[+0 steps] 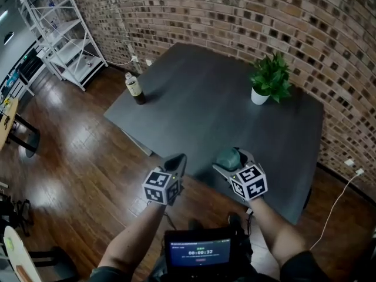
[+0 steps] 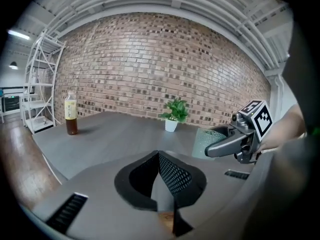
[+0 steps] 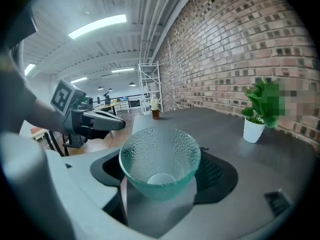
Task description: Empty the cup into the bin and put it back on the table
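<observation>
Far left: white metal shelving rack [image 1: 59, 34] on the brown wooden floor [image 1: 76, 151], close by the red-brown brick wall [image 1: 235, 16]. Next along, clear plastic bottle of brown liquid with a yellow label [image 1: 134, 88], upright near the left edge of the dark grey rectangular table [image 1: 194, 110]. Nearer, at the table's near edge, left gripper [image 2: 159, 159], black ribbed jaws pressed together with nothing between them. Just right of it, right gripper [image 1: 234, 162], closed on the pale green dimpled glass cup [image 3: 160, 159], one jaw on each side of its lower half. Cup upright, mouth up, empty inside, over the table's near edge; resting on the top or lifted off it, impossible to tell. Farther right and back, small leafy green plant in a white pot [image 1: 269, 81], on the table near the wall. Far right, white cable [image 1: 338, 201] trailing across the floor.
</observation>
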`<state>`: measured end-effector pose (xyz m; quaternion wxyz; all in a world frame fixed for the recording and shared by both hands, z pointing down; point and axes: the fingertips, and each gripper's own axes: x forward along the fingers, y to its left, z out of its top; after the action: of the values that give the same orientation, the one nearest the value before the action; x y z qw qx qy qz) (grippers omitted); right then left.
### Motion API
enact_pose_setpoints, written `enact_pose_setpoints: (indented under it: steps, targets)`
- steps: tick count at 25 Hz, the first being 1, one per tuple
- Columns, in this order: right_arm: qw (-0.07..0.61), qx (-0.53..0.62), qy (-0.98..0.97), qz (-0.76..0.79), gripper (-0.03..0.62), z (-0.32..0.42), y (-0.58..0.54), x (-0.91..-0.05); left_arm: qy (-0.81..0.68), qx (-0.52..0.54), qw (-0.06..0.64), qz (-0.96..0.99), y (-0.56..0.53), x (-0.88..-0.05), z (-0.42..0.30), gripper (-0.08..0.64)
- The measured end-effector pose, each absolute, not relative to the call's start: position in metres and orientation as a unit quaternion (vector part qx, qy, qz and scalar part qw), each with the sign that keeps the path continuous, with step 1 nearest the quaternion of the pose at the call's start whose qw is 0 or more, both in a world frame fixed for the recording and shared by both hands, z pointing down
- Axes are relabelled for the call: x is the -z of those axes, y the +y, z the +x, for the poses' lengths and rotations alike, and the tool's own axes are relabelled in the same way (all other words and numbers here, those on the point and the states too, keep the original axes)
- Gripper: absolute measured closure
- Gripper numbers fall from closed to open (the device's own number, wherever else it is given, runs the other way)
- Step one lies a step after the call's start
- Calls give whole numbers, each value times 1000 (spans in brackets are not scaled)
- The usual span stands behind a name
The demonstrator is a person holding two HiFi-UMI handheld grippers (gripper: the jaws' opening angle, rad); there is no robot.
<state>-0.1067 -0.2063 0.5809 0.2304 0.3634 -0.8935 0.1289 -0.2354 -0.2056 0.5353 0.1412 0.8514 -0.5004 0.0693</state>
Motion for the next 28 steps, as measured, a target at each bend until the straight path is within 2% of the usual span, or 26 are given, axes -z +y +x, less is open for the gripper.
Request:
enact_pose_setpoints:
  steps: [10, 18, 28]
  targets:
    - [271, -126, -883, 361, 195, -124, -246, -627, -497, -91, 125, 854, -244, -564, -230, 568]
    - [305, -121, -881, 341, 195, -138, -270, -643, -504, -112, 147, 843, -266, -584, -228, 568]
    - [305, -107, -890, 323, 195, -146, -283, -658, -506, -117, 161, 839, -281, -595, -232, 568]
